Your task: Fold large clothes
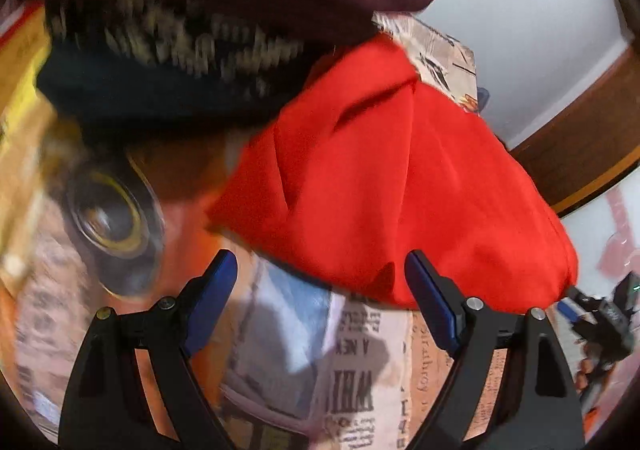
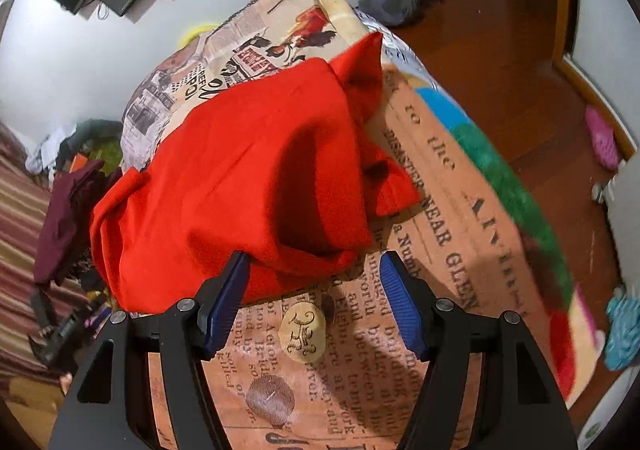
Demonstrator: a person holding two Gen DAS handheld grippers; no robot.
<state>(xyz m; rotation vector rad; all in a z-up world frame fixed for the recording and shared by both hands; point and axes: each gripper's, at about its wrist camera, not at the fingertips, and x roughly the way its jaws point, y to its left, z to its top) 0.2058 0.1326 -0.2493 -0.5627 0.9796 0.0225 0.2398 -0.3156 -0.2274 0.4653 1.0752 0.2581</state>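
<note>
Lying bunched and unfolded on the newspaper-print bed cover [image 2: 432, 186], the red garment [image 2: 240, 178] awaits folding, with both the left hand-held gripper [image 1: 320, 270] and right hand-held gripper [image 2: 314, 270] spread wide, holding nothing, at its near edge.

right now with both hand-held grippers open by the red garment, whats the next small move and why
Probably ease the right hand-held gripper forward to pinch the near edge of the red garment. Its jaws stand open and empty, and the cloth lies bunched on the printed bedspread, its hem just ahead between the fingertips. The left hand-held gripper is open too and could take the other edge.
</note>
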